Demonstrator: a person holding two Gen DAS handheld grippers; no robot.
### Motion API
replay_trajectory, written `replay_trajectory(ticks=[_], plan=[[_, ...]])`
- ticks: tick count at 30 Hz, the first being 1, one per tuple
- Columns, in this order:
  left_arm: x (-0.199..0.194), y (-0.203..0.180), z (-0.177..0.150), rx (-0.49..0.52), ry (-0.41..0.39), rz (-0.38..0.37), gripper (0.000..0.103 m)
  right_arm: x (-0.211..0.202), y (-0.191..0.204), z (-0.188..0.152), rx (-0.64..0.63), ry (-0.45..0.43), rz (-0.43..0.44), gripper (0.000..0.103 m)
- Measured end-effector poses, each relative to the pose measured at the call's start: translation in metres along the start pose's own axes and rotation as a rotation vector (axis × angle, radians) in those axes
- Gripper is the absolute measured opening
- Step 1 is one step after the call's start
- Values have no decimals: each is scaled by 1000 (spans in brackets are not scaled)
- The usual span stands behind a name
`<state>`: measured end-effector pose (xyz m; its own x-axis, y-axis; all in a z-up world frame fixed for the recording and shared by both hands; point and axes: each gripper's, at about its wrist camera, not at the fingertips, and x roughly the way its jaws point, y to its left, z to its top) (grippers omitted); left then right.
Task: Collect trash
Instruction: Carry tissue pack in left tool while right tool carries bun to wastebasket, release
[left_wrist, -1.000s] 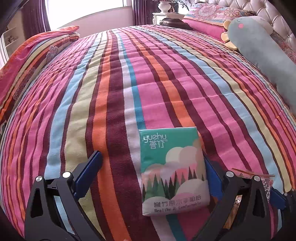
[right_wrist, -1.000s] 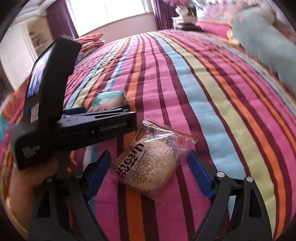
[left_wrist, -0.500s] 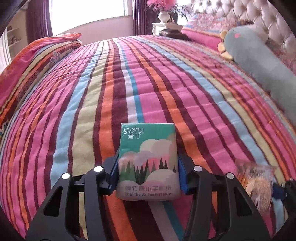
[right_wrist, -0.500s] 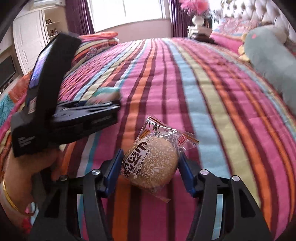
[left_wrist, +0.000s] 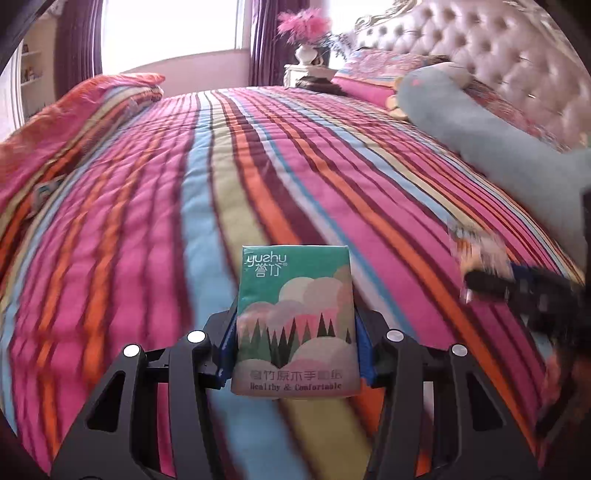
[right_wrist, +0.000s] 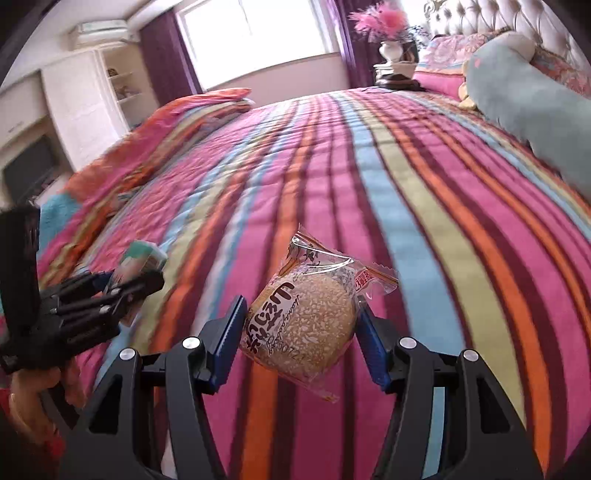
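Note:
My left gripper is shut on a green tissue pack with a forest picture and holds it above the striped bedspread. My right gripper is shut on a wrapped sesame bun in a clear packet, also lifted off the bed. The right gripper shows blurred at the right of the left wrist view. The left gripper with the tissue pack shows at the left of the right wrist view.
A long grey-blue plush toy lies along the bed's right side by the tufted headboard. A folded striped quilt sits at the left. A nightstand with a vase stands beyond the bed. White shelves stand at the far left.
Both grippers closed on their items, the tissue pack and the bun packet, and lifted them off the bedspread. The views now tilt up toward the headboard and window.

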<state>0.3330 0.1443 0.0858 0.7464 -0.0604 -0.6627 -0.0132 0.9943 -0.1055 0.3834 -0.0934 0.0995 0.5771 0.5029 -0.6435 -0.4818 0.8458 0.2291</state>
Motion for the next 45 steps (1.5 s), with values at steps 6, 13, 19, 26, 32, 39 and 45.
replay_trajectory(ticks=[6,13,19,26,32,39,45], plan=[[-128,-12,-99,-21,-70,-37,50,-108,20,-48,-63,-89,97,56],[-208,-58,-231,17,37,-42,50,-188,43,-160,-89,24,218,56],[-209,-87,-338,-8,265,-77,50,-199,49,-274,-12,273,204,56],[-153,-112,-395,31,511,-138,50,-150,55,-355,61,545,173,56],[-112,-129,-409,96,555,-134,50,-87,55,-367,12,629,82,56],[-90,-125,-426,53,633,-119,50,-76,43,-400,22,678,93,56],[-75,-124,-429,32,666,-125,51,-72,49,-394,-25,671,71,56]])
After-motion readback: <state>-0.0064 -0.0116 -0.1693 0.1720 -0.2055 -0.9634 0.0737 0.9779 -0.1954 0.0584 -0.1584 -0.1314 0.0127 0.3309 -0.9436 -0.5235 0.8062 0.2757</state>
